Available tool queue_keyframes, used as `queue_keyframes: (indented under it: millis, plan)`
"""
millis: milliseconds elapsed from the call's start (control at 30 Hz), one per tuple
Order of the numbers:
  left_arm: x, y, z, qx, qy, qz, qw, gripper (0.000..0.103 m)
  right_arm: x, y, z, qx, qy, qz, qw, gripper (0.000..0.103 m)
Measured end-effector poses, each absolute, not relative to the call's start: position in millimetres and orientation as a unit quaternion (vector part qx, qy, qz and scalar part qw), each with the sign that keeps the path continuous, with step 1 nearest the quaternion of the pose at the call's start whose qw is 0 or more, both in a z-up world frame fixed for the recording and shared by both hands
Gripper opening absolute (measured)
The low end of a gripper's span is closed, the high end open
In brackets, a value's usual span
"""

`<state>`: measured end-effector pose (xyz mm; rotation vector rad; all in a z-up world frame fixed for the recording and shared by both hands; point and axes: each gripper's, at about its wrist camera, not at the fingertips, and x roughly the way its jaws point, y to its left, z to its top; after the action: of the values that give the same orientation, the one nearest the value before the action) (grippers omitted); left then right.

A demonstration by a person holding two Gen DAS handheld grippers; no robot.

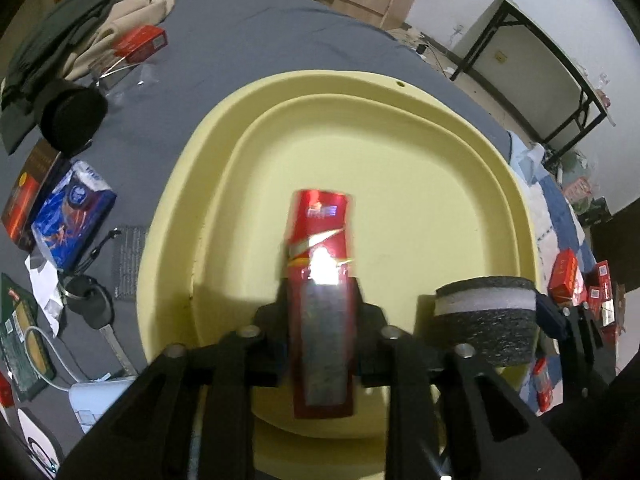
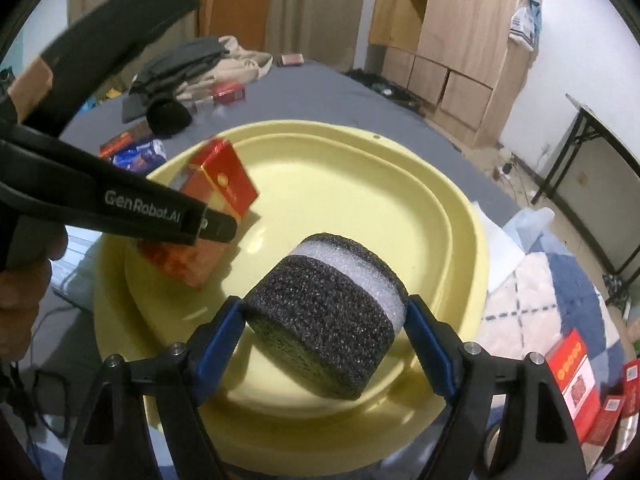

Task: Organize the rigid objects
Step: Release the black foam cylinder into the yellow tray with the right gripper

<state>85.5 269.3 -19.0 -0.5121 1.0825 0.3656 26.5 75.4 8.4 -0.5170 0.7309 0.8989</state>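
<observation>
Both grippers pointed steeply down over a pale yellow tray [image 1: 400, 92] on the grey-covered table [image 1: 248, 40]. The left gripper [image 1: 320, 332] reached in from the tray's left side in the right wrist view, a person's hand [image 2: 24, 280] behind it. A red carton [image 1: 320, 248] stood on end between its narrowly parted jaws, low over the tray's floor; whether the pads were pressing on it could not be told. The carton was glossy red with a gold stripe, glare whitening its face and its edges blurred. The right gripper [image 2: 326, 312] was spread wide around a foam cylinder [image 2: 332, 312], both blue pads [image 2: 222, 336] touching its ends. The cylinder, dark speckled foam with a white band, hung tilted just above the tray's near side.
</observation>
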Motion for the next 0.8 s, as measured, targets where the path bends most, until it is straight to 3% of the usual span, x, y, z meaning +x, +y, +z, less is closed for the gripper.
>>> queue_keyframes:
  millis: [33, 167, 233, 467, 800]
  plan:
    - [85, 268, -17, -0.239, 0.505, 0.170, 0.812, 0.072, 27, 77, 8, -0.238, 0.342, 0.419, 0.806, 0.083]
    - [68, 260, 6, -0.222, 0.474, 0.171, 0.835, 0.088, 16, 56, 12, -0.209, 0.338, 0.421, 0.816, 0.103]
    - [58, 252, 24, -0.202, 0.455, 0.175, 0.849, 0.102, 7, 27, 18, -0.177, 0.332, 0.419, 0.826, 0.103]
    - [69, 175, 60, -0.169, 0.437, 0.069, 0.881, 0.103, -9, -127, 47, -0.047, 0.324, 0.315, 0.891, 0.103]
    - [139, 38, 4, -0.062, 0.516, -0.036, 0.854, 0.103, 4, -316, 41, -0.115, 0.294, 0.111, 0.942, 0.103]
